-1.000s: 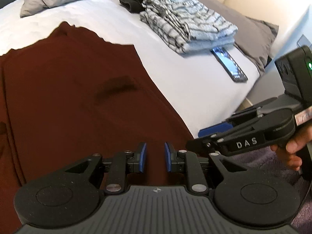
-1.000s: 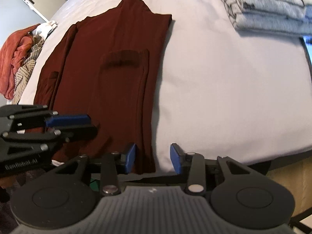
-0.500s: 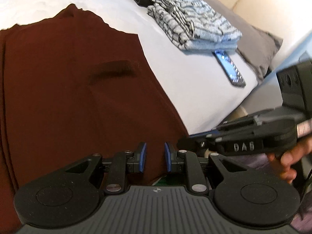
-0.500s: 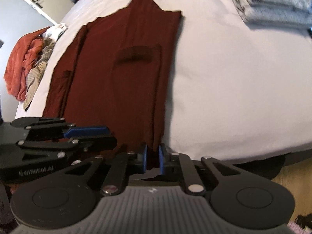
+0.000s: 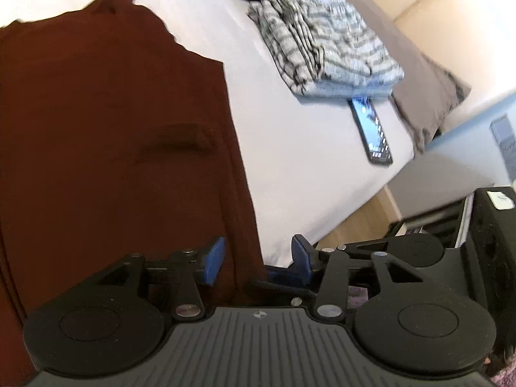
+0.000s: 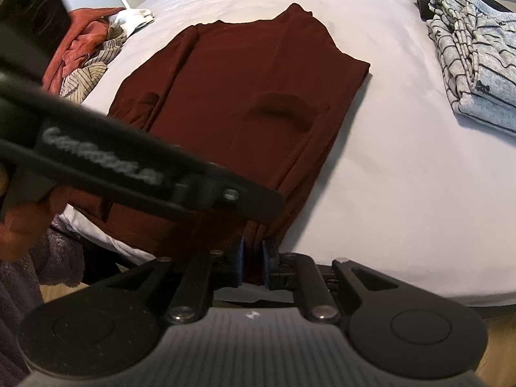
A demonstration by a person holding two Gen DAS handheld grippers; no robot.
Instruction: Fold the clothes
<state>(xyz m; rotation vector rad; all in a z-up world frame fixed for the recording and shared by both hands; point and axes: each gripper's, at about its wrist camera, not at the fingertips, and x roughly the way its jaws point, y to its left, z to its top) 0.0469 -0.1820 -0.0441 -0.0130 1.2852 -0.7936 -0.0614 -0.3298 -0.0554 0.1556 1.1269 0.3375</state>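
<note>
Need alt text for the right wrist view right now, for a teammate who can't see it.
The right gripper is shut on the near hem of a dark red garment lying flat on a white bed, while the left gripper crosses the left foreground. Folded striped clothes lie at right, and a loose pile of clothes at far left.

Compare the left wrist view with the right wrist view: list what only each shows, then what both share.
Left only: a phone beside the striped stack, and the beige headboard.
Right only: an unfolded pile at the bed's far edge, and the right hand-held gripper pinching the maroon garment's hem.
Both: the maroon garment, the striped stack, the white sheet.
</note>
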